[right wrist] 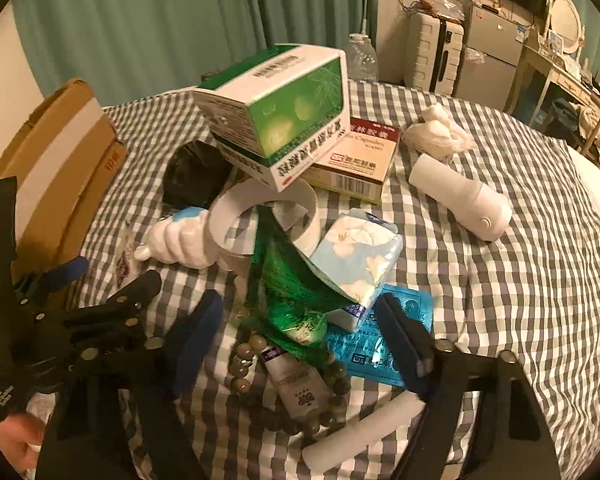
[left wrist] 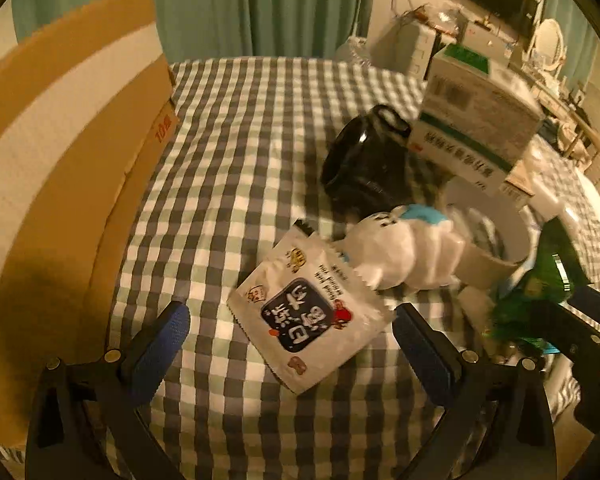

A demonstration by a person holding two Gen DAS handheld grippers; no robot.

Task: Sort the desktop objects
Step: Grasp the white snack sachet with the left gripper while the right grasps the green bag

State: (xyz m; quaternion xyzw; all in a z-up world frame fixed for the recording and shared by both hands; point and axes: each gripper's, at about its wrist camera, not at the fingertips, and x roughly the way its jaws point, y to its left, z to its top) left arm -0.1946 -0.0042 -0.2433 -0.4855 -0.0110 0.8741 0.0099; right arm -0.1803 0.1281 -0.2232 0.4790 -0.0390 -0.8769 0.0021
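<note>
A pile of objects lies on the checked tablecloth. In the left wrist view my left gripper is open, its jaws on either side of a white snack sachet. Beyond it lie a white squeeze bottle, a black jar and a green-and-white box. In the right wrist view my right gripper is open over a green packet, a bead bracelet and a small tube. A floral tissue pack and a blue blister pack lie between the jaws.
An open cardboard box stands at the left edge of the table. A tape roll, a red-and-white medicine box, a white cylinder device, crumpled tissue and a white stick lie around. My left gripper shows at the left.
</note>
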